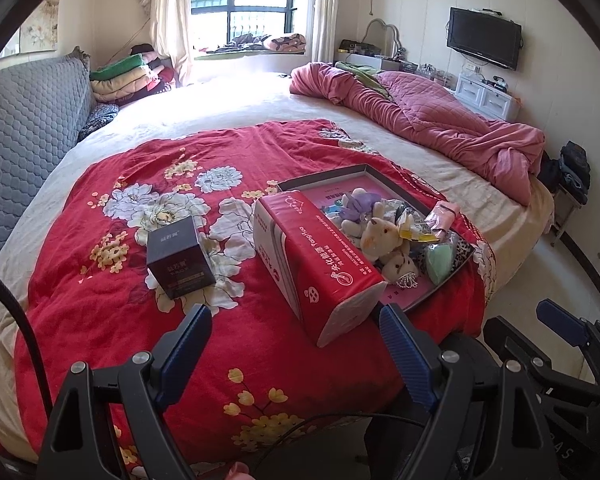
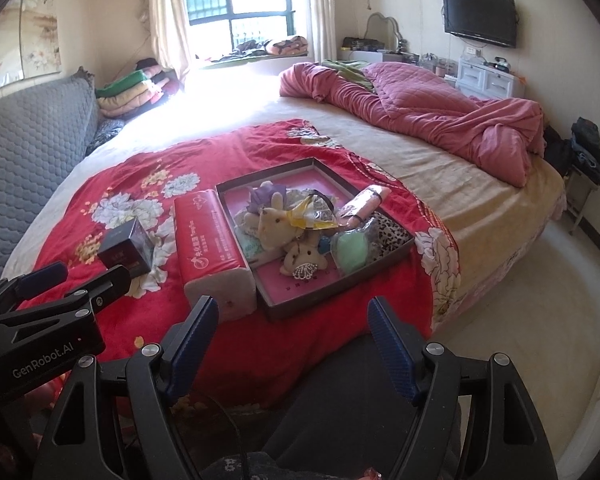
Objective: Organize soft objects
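Already the plush toys (image 2: 278, 224) lie heaped in the tray (image 2: 300, 304); both claws, left claw (image 1: 296, 344) and right claw (image 2: 294, 334), gape empty (any grasp wants gentle squeezing).

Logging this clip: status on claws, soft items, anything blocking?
Left claw and right claw open, empty, short of the bed. Plush toys piled in tray. Red tissue pack beside tray; dark box apart.
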`<state>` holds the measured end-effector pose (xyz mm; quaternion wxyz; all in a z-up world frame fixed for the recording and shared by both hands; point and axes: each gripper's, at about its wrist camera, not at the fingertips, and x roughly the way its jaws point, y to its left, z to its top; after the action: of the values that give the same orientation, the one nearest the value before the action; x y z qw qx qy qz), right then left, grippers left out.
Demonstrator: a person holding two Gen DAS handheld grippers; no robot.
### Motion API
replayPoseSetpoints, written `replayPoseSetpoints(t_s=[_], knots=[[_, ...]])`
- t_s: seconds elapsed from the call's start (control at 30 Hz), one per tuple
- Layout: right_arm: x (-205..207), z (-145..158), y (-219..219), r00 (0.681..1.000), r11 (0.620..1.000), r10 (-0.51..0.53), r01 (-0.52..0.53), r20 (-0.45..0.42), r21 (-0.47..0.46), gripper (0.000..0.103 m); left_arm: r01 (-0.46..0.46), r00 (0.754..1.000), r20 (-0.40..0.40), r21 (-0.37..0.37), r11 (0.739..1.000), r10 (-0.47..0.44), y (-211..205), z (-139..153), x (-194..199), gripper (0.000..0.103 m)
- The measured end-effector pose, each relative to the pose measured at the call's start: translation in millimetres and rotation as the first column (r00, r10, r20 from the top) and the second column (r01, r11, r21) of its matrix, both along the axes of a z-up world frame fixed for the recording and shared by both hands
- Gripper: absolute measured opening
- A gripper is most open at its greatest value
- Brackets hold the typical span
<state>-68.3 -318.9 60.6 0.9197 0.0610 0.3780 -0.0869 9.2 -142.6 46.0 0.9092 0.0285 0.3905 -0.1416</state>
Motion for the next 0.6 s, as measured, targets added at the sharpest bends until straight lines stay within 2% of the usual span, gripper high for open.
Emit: replayPoseSetpoints(t_s=[0.6], knots=[[2.9, -4.2, -1.6, 1.000, 1.000, -0.003, 0.003, -0.020, 0.006, 0.078, 0.003, 1.000, -0.006, 0.008, 1.000, -0.003, -2.4, -4.3, -0.1, 0.085]])
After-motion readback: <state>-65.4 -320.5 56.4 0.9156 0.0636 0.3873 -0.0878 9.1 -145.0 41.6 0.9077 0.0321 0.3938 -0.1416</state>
